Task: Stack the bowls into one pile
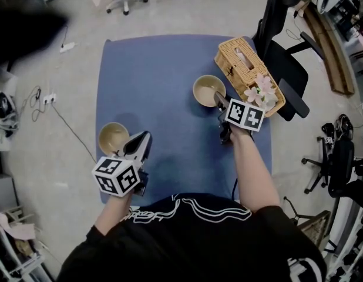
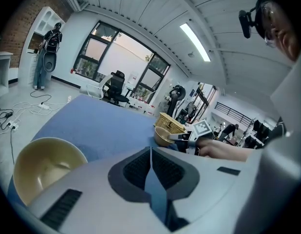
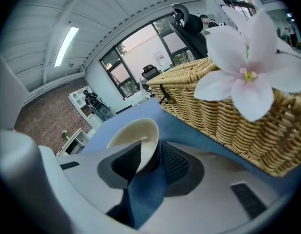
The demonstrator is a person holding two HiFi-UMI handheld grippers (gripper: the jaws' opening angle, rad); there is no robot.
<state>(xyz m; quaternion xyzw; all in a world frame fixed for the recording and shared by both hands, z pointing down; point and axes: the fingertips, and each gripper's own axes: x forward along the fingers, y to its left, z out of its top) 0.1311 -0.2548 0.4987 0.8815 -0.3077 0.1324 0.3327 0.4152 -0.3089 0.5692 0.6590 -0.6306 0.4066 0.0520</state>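
A: What do we hold in our right tool (image 3: 148, 149)?

B: We pinch the near rim of the right bowl (image 1: 206, 90), one pad inside, one outside. It sits empty, far right on the blue counter (image 1: 164, 75), just beside the wicker basket (image 1: 243, 63) with pale flowers (image 1: 261, 93) at its near end.

A: And our left tool (image 2: 150, 152)?

B: Pressed together on nothing. The left bowl (image 1: 113, 138), also empty, rests just to its left, near the counter's left edge.

Bare blue mat (image 1: 170, 87) lies between left bowl (image 1: 113, 138) and right bowl (image 1: 207, 90); wicker basket (image 1: 246, 69) crowds the right bowl.
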